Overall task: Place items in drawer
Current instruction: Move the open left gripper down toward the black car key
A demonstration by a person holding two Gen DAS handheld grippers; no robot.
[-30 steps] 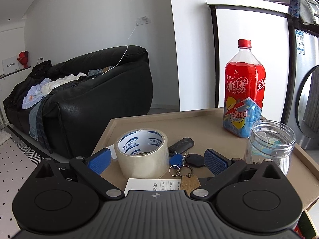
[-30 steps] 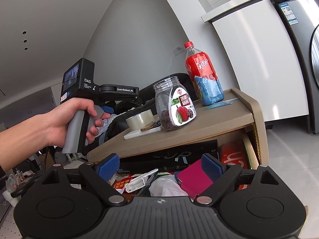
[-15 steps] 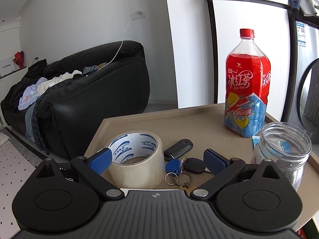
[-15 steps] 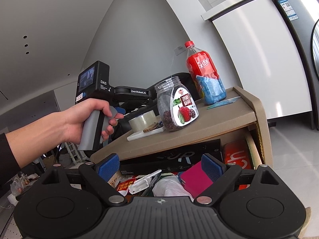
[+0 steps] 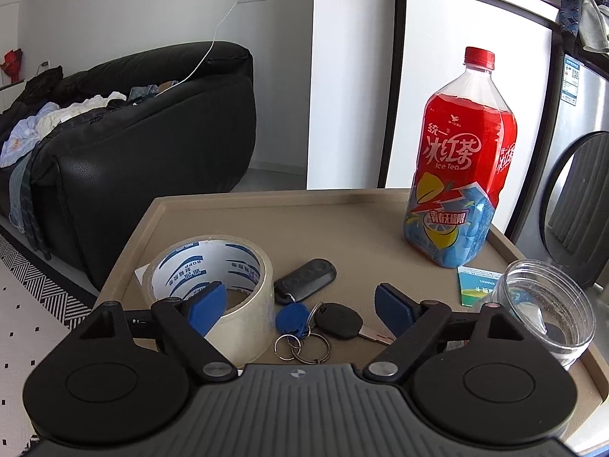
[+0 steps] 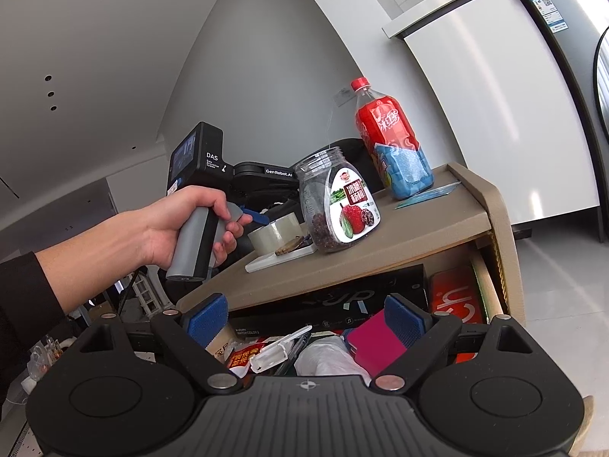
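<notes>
- Your left gripper (image 5: 300,306) has its fingers spread wide and empty, hanging right over the key bunch (image 5: 318,320) on the tabletop (image 5: 342,221), left pad sitting in front of the tape roll (image 5: 211,285).
- Your right gripper (image 6: 304,318) is wide open too, holding nothing, hovering above the open drawer (image 6: 491,293), which is stuffed with clutter.
- Jar (image 6: 337,209) and ice tea bottle (image 5: 460,167) stand upright further back.

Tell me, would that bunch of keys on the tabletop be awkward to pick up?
Probably. The bunch of keys is several loose pieces on rings, so it would likely dangle and swing rather than stay stiff. It lies flat and low, so gripper fingers may slide over it. It looks light and unlikely to roll.
</notes>
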